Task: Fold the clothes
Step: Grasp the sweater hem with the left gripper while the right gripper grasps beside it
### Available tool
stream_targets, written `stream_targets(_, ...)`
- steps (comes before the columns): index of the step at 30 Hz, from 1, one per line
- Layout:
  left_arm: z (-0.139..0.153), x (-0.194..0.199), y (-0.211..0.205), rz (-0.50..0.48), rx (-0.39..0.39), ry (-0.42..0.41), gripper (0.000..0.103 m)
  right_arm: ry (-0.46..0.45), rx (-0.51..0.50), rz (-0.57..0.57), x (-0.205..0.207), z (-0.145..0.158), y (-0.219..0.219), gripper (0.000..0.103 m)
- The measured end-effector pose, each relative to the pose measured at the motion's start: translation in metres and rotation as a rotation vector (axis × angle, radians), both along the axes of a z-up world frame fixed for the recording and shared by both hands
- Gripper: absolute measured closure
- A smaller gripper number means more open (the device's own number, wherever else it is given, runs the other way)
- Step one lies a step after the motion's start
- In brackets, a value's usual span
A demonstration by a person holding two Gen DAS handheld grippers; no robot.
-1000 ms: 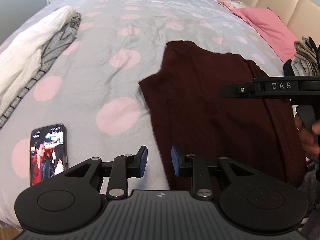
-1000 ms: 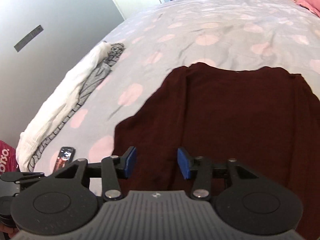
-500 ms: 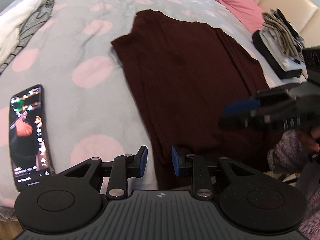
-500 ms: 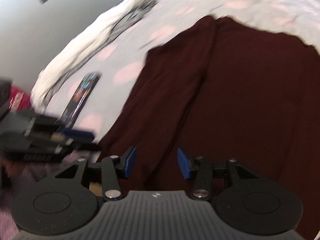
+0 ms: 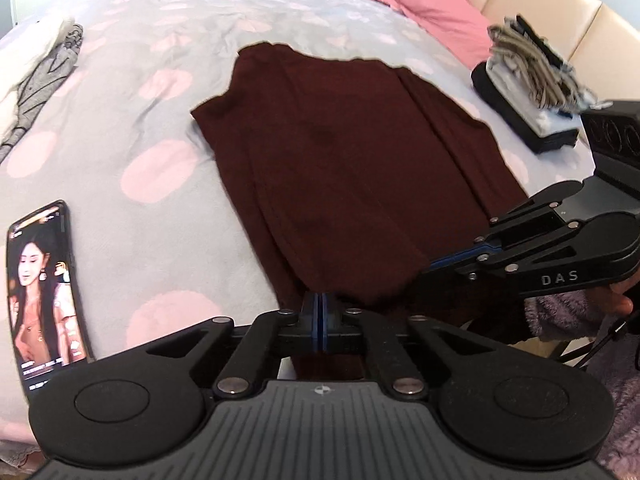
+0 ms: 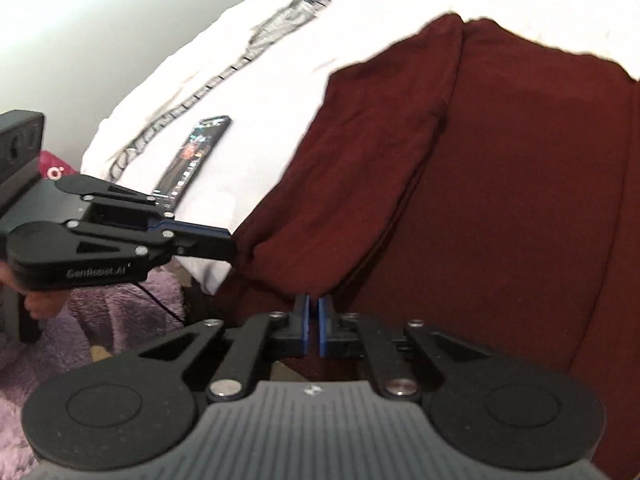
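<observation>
The bed (image 5: 132, 92) fills both views, under a grey cover with pink dots, and a padded headboard (image 5: 532, 4) stands at the far right with a pink pillow (image 5: 436, 16) before it. In the middle of the cover lies the garment (image 5: 344, 160), dark red, spread flat with both side parts folded inward, and its near edge hangs over the bed's edge toward you. Your left gripper (image 5: 320, 312) sits at that near edge, toward the garment's left side; its jaws have just closed and the blue pads press together on the cloth. Your right gripper (image 6: 313, 316) sits at the same edge further right, and its jaws have also just closed on the fabric (only a thin slit stays between the pads, with cloth in it). In the right wrist view you see the left gripper from the side, biting the fold of the garment. A phone (image 5: 42, 292) with a lit screen lies on the cover left of the garment, apart from it. At the far left there is a heap of white and grey clothes (image 5: 36, 68). A stack of folded clothes (image 5: 532, 96) lies at the right, near the headboard. Below the grippers you see your fluffy lilac sleeve (image 6: 116, 308).
</observation>
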State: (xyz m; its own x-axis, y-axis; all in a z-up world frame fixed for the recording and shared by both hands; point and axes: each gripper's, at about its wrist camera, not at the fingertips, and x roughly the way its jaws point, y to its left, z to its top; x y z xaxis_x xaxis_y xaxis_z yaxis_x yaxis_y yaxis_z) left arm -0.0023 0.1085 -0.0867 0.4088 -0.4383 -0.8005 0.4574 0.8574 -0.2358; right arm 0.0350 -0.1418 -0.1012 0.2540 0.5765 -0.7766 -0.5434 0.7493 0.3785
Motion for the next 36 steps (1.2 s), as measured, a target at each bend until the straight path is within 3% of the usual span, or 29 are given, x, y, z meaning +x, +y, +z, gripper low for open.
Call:
stream_targets(3,0.006,-0.004,0.007,-0.025,0.002,-0.001,0.103,-0.016,-0.013,0.049,-0.006,0.007,-0.001,0.098)
stream_targets(8,-0.011,-0.003,-0.002,-0.074,0.116,0.072,0.103,-0.007,-0.088,0.105,-0.011,-0.004,0.006,0.099)
stream_targets(11,-0.016,-0.007,-0.01,-0.094,0.173,0.067,0.103,0.005,-0.115,0.111,-0.011,-0.009,0.006,0.098)
stream_targets(14,-0.009,-0.006,-0.005,-0.073,0.133,0.06,0.102,0.0,-0.109,0.096,-0.01,-0.007,0.002,0.089)
stream_targets(16,-0.004,-0.007,0.001,-0.061,0.092,0.052,0.096,-0.011,-0.083,0.084,-0.011,-0.002,-0.002,0.073)
stream_targets(18,-0.001,-0.006,0.0,-0.051,0.073,0.03,0.078,-0.021,-0.05,0.073,-0.01,0.001,-0.003,0.071)
stream_targets(21,-0.004,0.0,-0.008,-0.031,0.08,0.021,0.075,-0.035,-0.04,0.061,-0.006,0.0,0.001,0.071)
stream_targets(24,-0.012,0.009,-0.019,-0.01,0.065,0.048,0.075,-0.039,-0.034,0.044,0.0,-0.003,0.005,0.074)
stream_targets(25,-0.015,0.011,-0.019,0.0,0.057,0.059,0.077,-0.034,-0.033,0.037,0.004,-0.006,0.006,0.081)
stream_targets(27,-0.02,0.013,-0.02,-0.003,0.04,0.078,0.096,-0.011,-0.02,0.03,0.008,-0.008,0.007,0.099)
stream_targets(32,-0.014,0.003,-0.009,-0.018,-0.003,0.078,0.101,0.006,0.016,0.048,0.007,0.002,0.006,0.1)
stream_targets(36,-0.011,-0.004,-0.006,-0.066,0.016,0.103,0.101,0.061,0.029,0.082,0.0,0.006,0.004,0.101)
